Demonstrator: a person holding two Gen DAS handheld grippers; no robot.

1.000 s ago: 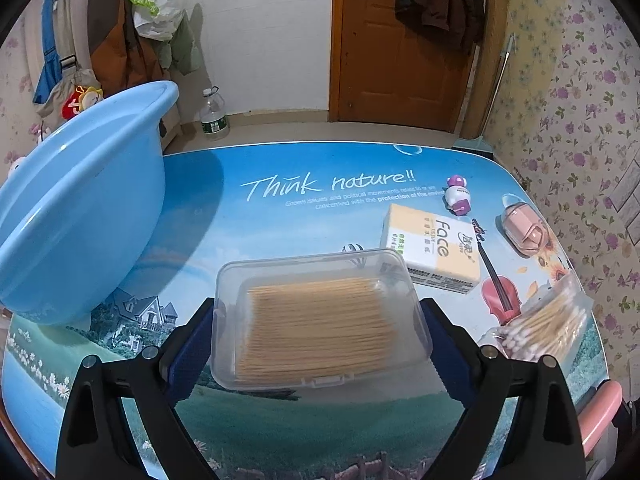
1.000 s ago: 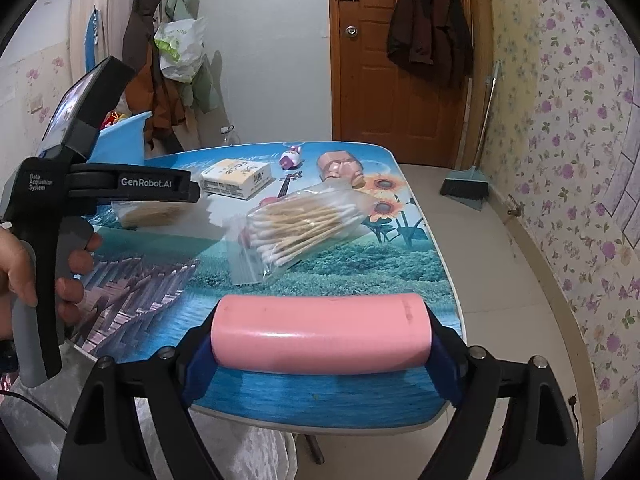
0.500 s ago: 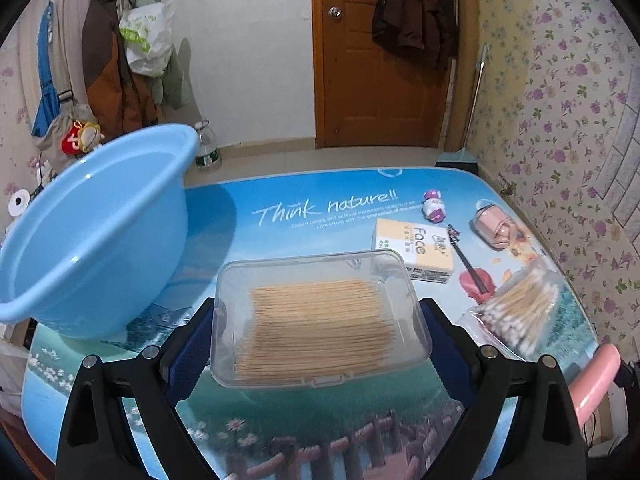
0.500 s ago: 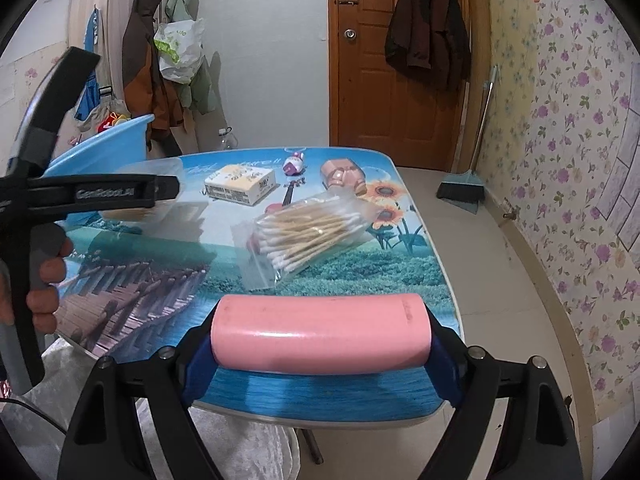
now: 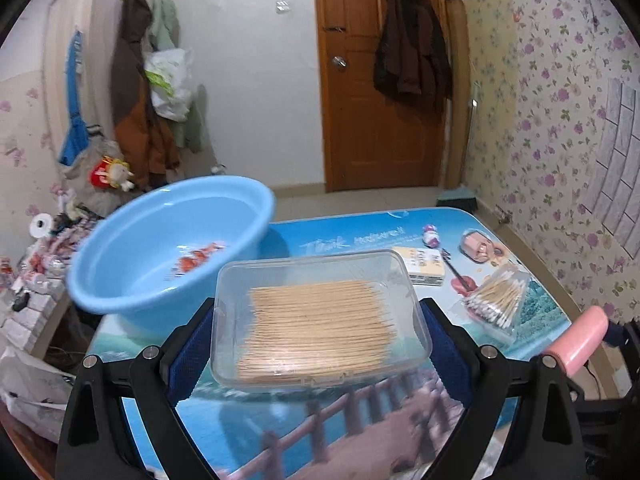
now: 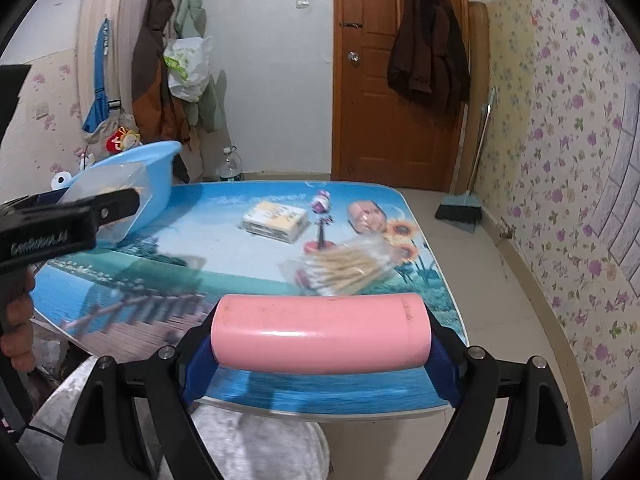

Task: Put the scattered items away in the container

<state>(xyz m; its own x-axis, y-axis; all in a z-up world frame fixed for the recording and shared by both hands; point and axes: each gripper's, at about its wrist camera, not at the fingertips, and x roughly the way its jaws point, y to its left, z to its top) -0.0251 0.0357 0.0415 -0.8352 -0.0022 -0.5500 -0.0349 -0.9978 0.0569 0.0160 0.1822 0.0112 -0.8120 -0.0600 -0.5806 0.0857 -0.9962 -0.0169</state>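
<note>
My left gripper [image 5: 320, 340] is shut on a clear plastic box of toothpicks [image 5: 320, 320], held above the table just right of the blue basin [image 5: 168, 240]. A small red-and-white item [image 5: 196, 258] lies inside the basin. My right gripper [image 6: 320, 338] is shut on a pink cylindrical case [image 6: 320, 334], held crosswise over the table's near edge. On the table lie a bag of cotton swabs [image 6: 344, 266], a yellow tissue pack [image 6: 276, 220], a small purple-and-white bottle [image 6: 321, 202] and a pink compact [image 6: 366, 216].
The table [image 6: 224, 240] has a printed landscape cover. A person's hand [image 6: 18, 324] holds the left gripper's handle. A broom [image 6: 460, 208] leans by the door. Coats and bags hang on the far wall, and clutter lies on the floor at the left.
The left gripper rose and swung with the toothpick box, so the basin's inside now shows. The right gripper lifted a little with the pink case.
</note>
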